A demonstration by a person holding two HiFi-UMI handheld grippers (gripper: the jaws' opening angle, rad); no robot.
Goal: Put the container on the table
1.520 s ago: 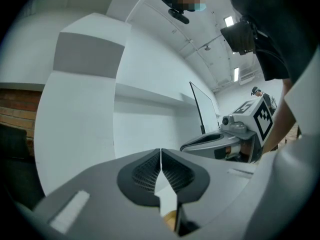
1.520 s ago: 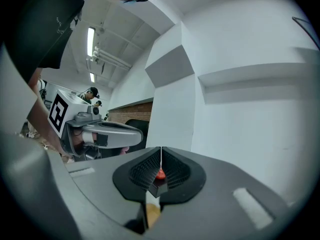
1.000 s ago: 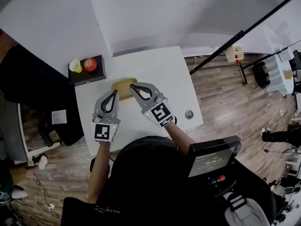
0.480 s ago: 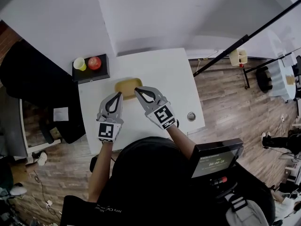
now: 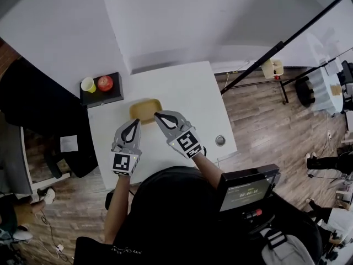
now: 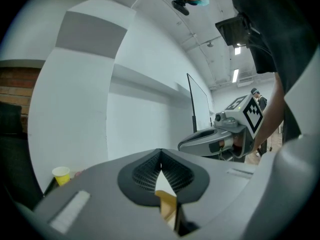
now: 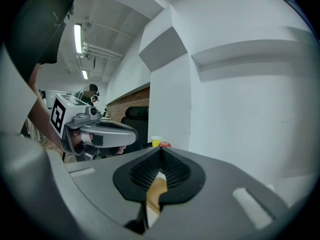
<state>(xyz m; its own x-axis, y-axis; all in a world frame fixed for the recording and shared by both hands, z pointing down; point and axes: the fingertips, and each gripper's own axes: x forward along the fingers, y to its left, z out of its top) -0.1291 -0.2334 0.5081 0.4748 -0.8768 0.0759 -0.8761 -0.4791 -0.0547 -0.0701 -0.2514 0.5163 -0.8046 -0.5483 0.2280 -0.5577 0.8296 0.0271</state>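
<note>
so nearest to me were the two tongs, side by side over the near half of the white table (image 5: 187,93): left gripper (image 5: 134,122) and right gripper (image 5: 156,115), both pinched right down, each with a thin sliver of the tan container (image 5: 145,109) showing between its pads, so I read that as both clamped on its rim. The container sat just past the tips, away from me, long axis running across left to right with a slight skew, open side up. Neither hand was really nearer: they shared the near long edge, left one toward its left end, right one toward its right end. Couldn't tell from above whether the bottom was touching the tabletop, so my guess was the move left was straight down, then let go. Further back on the left were a yellow cup (image 5: 87,84) and a red apple (image 5: 105,83) on a dark tray (image 5: 113,95), well apart from the container
</note>
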